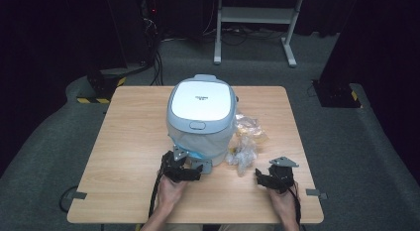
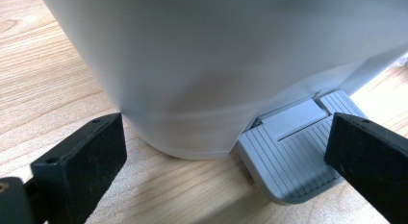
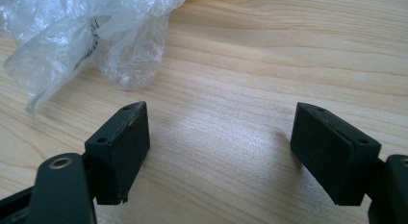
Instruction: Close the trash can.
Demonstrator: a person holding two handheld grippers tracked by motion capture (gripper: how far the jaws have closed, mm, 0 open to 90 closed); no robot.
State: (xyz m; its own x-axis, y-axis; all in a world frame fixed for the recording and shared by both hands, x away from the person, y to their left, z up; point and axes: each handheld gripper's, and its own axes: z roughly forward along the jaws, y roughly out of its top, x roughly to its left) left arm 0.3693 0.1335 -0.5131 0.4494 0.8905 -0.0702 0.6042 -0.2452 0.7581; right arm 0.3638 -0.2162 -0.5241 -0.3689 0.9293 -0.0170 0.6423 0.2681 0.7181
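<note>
Black jaws of the left gripper [image 2: 226, 156] stand spread before the white pedal bin [image 1: 200, 117] mid-table, its grey ribbed foot pedal [image 2: 293, 152] between them, perhaps for pressing. Right gripper [image 3: 219, 147], also spread, waits near crumpled clear plastic bags [image 3: 91, 36].

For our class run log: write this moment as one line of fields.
left gripper: open, at bin base by pedal | right gripper: open, over table | plastic bag: lying beside bin

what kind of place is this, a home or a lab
Probably a lab or recording studio: black curtains all round, loose cables on grey carpet, and a lone wooden table with a pedal bin.
</note>
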